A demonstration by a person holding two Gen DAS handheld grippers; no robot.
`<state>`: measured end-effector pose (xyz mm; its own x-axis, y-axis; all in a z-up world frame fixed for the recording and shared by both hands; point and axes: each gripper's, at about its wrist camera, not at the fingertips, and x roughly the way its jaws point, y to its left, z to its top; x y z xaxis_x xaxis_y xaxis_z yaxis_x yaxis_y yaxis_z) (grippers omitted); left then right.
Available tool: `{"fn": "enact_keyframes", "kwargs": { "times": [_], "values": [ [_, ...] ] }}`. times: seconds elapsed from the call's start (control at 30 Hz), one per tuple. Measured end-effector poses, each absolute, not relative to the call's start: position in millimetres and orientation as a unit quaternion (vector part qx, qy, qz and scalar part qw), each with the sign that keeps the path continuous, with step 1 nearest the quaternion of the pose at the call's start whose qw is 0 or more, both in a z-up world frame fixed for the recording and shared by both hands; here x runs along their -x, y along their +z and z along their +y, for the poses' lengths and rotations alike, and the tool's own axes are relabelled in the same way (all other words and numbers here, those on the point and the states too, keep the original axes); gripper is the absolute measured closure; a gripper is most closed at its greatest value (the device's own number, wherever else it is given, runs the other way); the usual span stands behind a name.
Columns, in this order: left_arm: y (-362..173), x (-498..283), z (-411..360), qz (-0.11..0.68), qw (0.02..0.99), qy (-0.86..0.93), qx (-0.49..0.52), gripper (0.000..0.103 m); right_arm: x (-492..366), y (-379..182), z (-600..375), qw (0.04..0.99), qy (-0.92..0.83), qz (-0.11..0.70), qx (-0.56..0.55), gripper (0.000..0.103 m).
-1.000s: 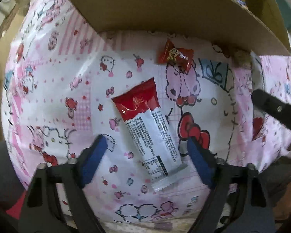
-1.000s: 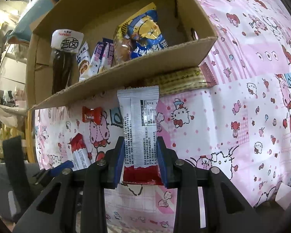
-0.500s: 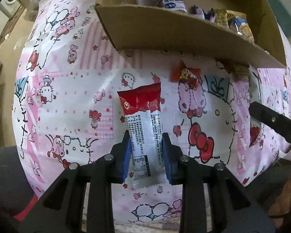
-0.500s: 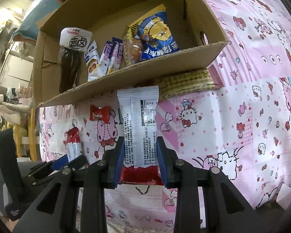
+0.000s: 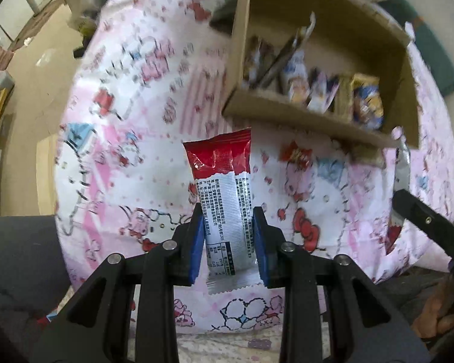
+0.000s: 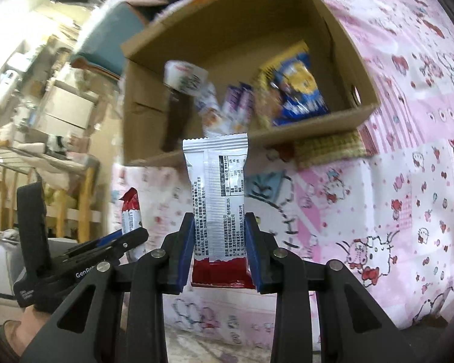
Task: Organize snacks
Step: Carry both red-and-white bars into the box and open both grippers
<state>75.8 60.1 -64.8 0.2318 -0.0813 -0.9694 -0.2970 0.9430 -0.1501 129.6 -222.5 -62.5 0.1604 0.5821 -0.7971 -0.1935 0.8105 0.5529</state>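
Each gripper is clamped on a red-and-white sachet, held up before the box (image 6: pixel 342 118): left gripper (image 5: pixel 228 242) on one sachet (image 5: pixel 224 199), right gripper (image 6: pixel 219 254) on another (image 6: pixel 218 193). Their print is too small to read; "GenRob" shows on the left gripper's body.

The left tongs (image 5: pixel 228 245) are black with blue pads, and so are the right tongs (image 6: pixel 219 252). Each grips a snack bar wrapper, white with black print and one red end: the left bar (image 5: pixel 224 199) shows red at 12 o'clock, the right bar (image 6: pixel 218 193) red at 6 o'clock. The surface cloth (image 6: pixel 408 181) is pink and white with red-bowed cartoon cats. The cardboard box (image 6: pixel 324 21) is plain brown; a blue-and-yellow packet (image 6: pixel 296 90) lies inside. A small red candy (image 5: pixel 296 154) rests at 2 o'clock of the left bar.
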Motion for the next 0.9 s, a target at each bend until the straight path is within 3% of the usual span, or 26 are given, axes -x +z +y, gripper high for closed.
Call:
{"fn": "enact_keyframes", "kwargs": {
  "times": [0.4,0.67,0.9],
  "values": [
    [37.2,-108.9,33.8,0.489,0.863,0.083,0.096,0.077,-143.9,7.5,-280.8,0.810,0.270,0.439,-0.280,0.070],
    [41.8,-154.1,11.0,0.474,0.875,0.063,0.083,0.077,-163.7,27.5,-306.6,0.844,0.235,0.391,-0.281,0.070],
    [41.0,-180.3,-11.5,0.461,0.885,0.035,0.065,0.077,-186.7,16.2,-305.8,0.846,0.212,0.408,-0.271,0.070]
  ]
}}
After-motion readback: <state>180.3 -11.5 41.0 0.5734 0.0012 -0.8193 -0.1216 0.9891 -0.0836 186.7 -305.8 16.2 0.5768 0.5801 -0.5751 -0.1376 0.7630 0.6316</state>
